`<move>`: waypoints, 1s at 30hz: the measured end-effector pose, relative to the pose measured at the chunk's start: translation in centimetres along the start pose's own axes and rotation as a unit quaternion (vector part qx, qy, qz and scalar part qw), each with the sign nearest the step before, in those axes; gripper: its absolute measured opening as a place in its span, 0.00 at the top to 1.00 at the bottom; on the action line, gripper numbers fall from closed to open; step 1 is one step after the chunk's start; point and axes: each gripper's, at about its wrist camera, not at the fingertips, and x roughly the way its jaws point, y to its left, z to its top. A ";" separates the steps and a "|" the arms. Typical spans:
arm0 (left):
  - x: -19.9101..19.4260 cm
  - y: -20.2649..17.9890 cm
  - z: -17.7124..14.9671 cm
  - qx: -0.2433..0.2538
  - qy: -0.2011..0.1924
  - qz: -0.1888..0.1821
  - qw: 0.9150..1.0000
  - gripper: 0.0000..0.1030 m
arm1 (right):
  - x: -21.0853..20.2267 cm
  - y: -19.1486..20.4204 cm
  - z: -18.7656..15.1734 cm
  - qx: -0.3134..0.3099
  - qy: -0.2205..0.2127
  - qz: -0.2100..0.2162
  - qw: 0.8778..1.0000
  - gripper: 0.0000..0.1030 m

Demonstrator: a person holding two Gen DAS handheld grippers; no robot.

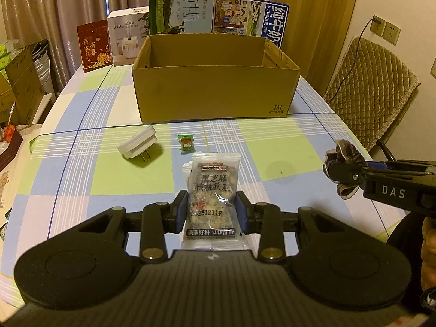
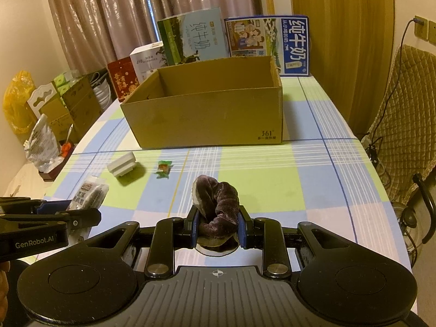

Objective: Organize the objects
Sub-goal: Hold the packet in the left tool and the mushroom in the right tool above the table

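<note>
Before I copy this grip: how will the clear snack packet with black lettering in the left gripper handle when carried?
The clear snack packet with black lettering looks light and fairly stiff: it stands upright between the left gripper fingers without drooping. Its glossy film is probably slippery, so it might slide. The crinkled wrapper suggests that squeezing hard could crush what is inside.

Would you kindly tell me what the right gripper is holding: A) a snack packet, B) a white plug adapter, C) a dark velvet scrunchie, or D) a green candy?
C: the right gripper is shut on the dark velvet scrunchie, its fingers pressing both sides.
</note>
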 end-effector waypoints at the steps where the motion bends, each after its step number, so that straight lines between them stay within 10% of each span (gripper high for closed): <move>1: 0.0 0.0 0.0 0.000 0.000 -0.001 1.000 0.70 | 0.0 0.0 0.0 0.000 0.000 0.000 1.000 0.76; 30: 0.2 -0.1 0.0 -0.005 0.001 -0.007 1.000 0.70 | 0.1 -0.2 0.1 0.000 0.001 -0.001 1.000 0.76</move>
